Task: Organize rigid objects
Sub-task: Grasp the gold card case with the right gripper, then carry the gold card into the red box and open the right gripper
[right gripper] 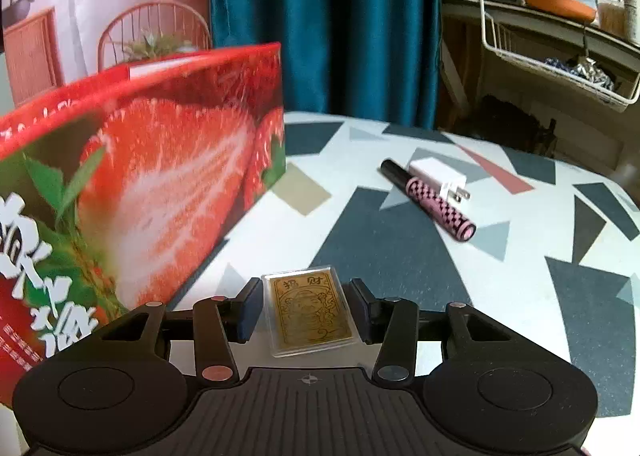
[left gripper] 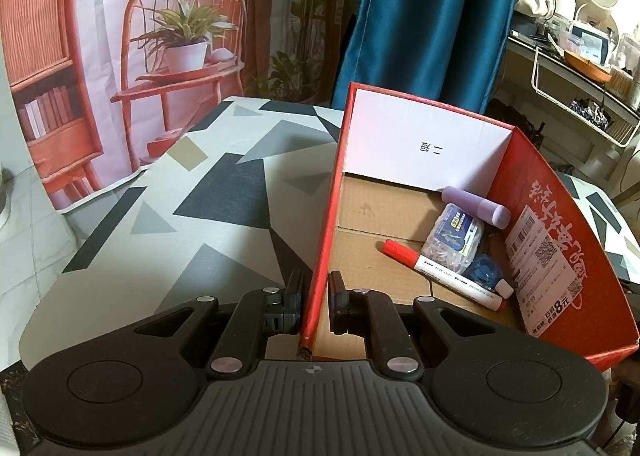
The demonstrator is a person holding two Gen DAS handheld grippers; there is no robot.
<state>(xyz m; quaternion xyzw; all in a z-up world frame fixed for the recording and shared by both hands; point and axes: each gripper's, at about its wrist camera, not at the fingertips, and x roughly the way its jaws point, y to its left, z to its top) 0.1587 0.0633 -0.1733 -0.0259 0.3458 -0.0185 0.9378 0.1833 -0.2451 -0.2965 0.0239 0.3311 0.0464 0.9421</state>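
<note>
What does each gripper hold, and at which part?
Left gripper: shut on the red box's side wall near its upper edge. Right gripper: straddles the gold card; contact with its long edges cannot be told.

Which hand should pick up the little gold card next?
Probably the right. The right gripper already has the gold card lying between its fingers. The left gripper is busy, shut on the red box's wall.

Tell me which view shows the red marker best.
The left wrist view: the red marker lies in full sight on the floor of the open cardboard box, beside a clear packet. The right wrist view shows only that box's strawberry-printed outer wall, which hides the marker.
</note>
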